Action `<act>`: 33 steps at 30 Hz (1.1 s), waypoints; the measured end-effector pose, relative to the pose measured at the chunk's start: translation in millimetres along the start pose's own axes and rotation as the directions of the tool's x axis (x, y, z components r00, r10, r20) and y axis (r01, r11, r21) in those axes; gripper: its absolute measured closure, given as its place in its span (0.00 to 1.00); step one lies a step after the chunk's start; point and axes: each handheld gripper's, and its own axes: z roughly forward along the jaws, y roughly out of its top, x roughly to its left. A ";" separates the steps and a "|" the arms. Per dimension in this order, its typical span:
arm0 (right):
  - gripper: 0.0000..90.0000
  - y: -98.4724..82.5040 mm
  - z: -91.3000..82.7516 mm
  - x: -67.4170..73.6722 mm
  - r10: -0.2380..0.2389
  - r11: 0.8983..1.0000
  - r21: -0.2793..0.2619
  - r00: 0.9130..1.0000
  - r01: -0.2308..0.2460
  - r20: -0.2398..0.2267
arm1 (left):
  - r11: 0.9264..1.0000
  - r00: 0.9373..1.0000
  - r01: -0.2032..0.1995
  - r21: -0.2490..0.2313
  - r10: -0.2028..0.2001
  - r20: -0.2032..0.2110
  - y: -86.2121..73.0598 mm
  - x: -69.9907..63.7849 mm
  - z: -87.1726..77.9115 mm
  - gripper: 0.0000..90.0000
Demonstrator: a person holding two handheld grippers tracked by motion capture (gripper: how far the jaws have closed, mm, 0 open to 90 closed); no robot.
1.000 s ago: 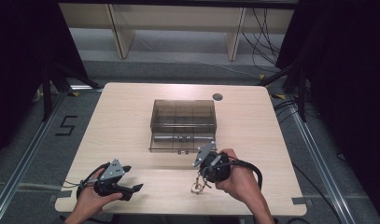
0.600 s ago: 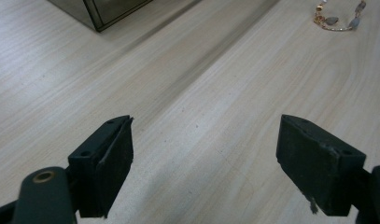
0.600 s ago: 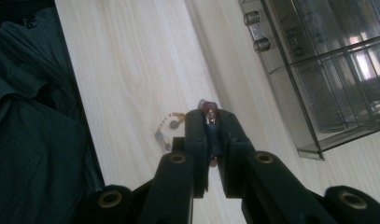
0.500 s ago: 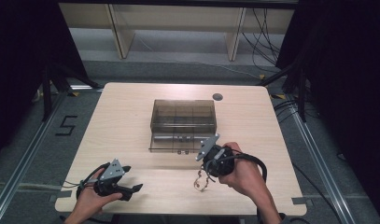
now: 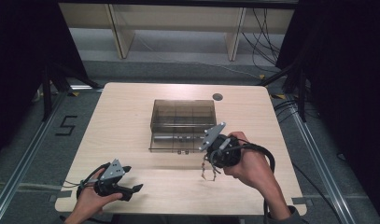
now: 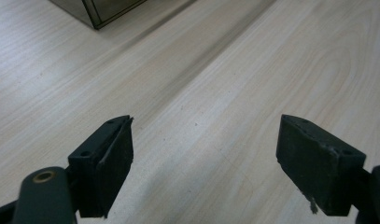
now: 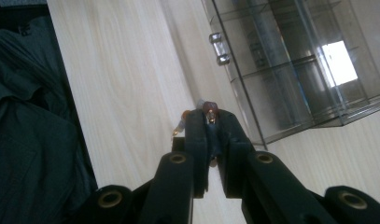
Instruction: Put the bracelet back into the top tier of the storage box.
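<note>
While clamped between the right gripper's (image 7: 211,122) closed jaws, a beaded trinket (image 5: 207,171) now hangs lifted off the table (image 5: 131,121) near its front edge, ready for the compartment box (image 5: 183,123) at centre. Left gripper (image 6: 204,154): jaws apart, empty, front-left corner.

The table (image 5: 131,121) lay bare along its left side and across the near edge between the two hands, so a hand-held gripper could pass there freely. The one fixed obstacle was the clear compartment box (image 5: 183,123), which stood at the table's middle with bare wood behind it and to both sides. The right hand-held gripper (image 5: 209,173) hung just in front of the box's near right corner, jaws pinched on a small dangling trinket (image 7: 210,112), narrowing that gap. The left hand-held gripper (image 5: 131,190) sat low at the near left corner, jaws spread wide, well apart from the box.
</note>
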 end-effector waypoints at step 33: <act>0.94 38.5 -37.7 -36.7 -0.020 1.000 0.013 1.000 0.020 0.000 | 1.000 1.000 -0.006 0.007 0.006 0.011 0.1 1.7 0.2 0.21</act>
